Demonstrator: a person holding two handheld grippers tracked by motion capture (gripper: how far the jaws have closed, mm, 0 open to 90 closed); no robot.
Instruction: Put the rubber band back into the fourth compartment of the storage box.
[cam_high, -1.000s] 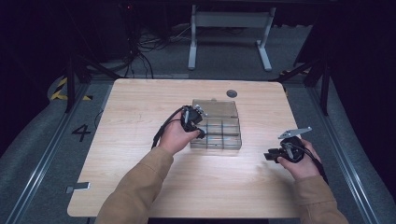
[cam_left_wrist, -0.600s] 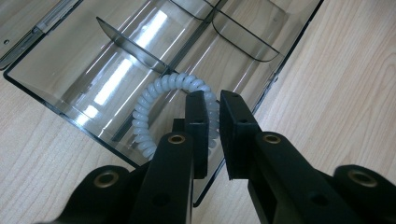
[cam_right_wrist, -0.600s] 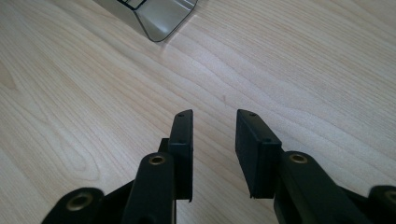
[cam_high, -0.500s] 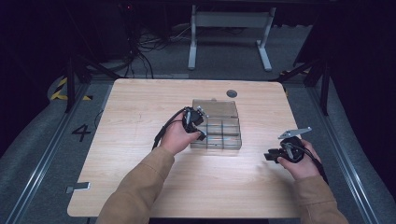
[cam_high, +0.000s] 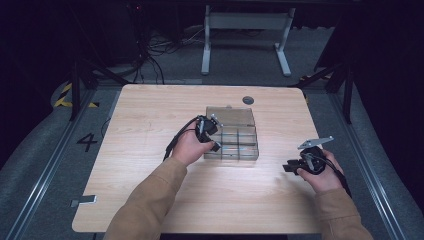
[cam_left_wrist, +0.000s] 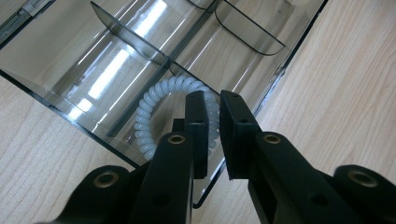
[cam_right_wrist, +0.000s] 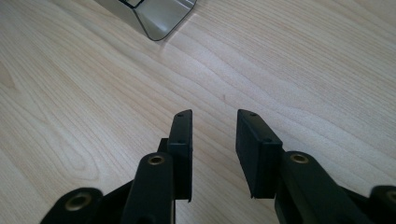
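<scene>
A clear plastic compartment box (cam_high: 235, 116) stands in the middle of the wooden table (cam_high: 150, 115). A white spiral hair tie (cam_left_wrist: 154, 105) lies in the box's (cam_left_wrist: 93, 56) near corner compartment. My left gripper (cam_high: 214, 140) reaches into that corner. Its jaws (cam_left_wrist: 214, 95) stand nearly together, and the right side of the coil sits in the narrow gap between the pads. My right gripper (cam_high: 290, 167) rests low over bare wood to the right of the box. It is open (cam_right_wrist: 215, 114) with nothing between its jaws. One rounded corner of the box (cam_right_wrist: 161, 18) lies ahead of it.
A dark round grommet (cam_high: 248, 100) sits in the table behind the box. The other compartments in sight hold nothing, with dark dividers (cam_left_wrist: 130, 39) between them. Beyond the far edge stand a white desk frame (cam_high: 245, 30) and floor cables (cam_high: 150, 55).
</scene>
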